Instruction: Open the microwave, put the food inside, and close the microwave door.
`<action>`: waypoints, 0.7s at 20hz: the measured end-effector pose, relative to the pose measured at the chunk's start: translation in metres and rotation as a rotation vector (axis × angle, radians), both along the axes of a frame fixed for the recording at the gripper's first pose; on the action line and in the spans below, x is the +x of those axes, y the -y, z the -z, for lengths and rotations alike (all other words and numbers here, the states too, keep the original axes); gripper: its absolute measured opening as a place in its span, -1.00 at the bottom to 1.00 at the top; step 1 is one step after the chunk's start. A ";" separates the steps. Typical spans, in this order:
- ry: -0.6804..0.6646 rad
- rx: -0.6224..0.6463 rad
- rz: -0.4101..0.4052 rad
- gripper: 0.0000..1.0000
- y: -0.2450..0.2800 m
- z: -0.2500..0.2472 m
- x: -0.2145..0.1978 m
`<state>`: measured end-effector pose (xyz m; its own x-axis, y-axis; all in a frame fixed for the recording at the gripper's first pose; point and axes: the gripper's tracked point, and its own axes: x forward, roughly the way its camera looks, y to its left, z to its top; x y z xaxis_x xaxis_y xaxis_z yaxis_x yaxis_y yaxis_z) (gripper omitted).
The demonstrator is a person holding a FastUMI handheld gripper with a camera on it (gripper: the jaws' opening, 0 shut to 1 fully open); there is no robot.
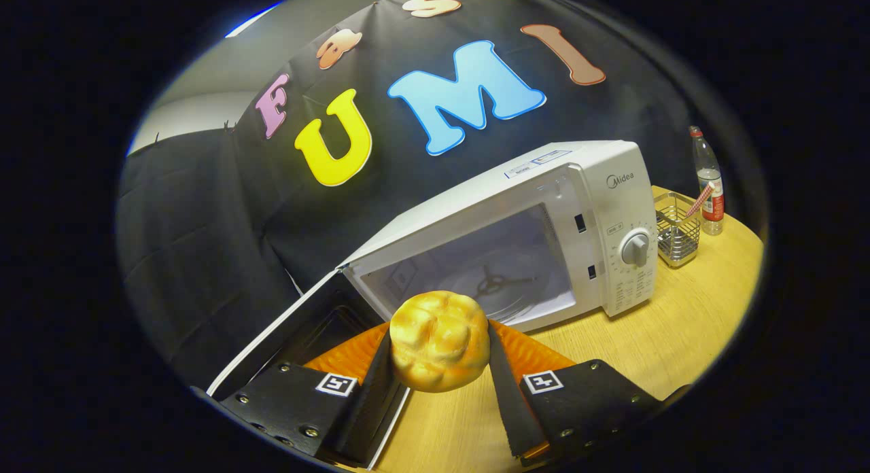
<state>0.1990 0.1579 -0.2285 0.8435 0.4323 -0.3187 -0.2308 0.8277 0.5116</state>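
Scanning left to right w/ my gripper view: microwave door hangs fully open at the left, swung out toward me, its dark inner window facing up-right. Next to it my jaws are clamped on the bread roll, both fingers pressing its sides, so the gripper is holding it at a medium-narrow gap. Roll is golden, lumpy on top, held above the tabletop, just in front of the microwave opening, not yet inside. Behind the roll the white cavity shows the turntable hub w/ its three-arm support, approx. in line w/ the roll. Right of the cavity is the control panel w/ one round dial. Further right on the wooden tabletop sits a wire mesh holder, just beside the microwave, w/ a striped straw-like item poking out. Beyond that stands a clear plastic bottle, upright, red cap, near the holder.
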 end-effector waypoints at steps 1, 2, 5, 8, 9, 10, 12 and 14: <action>0.007 0.024 0.006 0.48 -0.002 0.000 0.006; 0.015 0.042 0.014 0.48 -0.004 0.001 0.011; 0.010 0.055 0.035 0.48 -0.006 0.012 0.026; -0.024 0.094 0.056 0.48 -0.006 0.027 0.042; -0.034 0.117 0.064 0.48 -0.007 0.031 0.048; -0.044 0.137 0.076 0.48 -0.006 0.035 0.054; -0.055 0.166 0.104 0.48 -0.005 0.042 0.067; -0.069 0.184 0.122 0.48 -0.008 0.051 0.076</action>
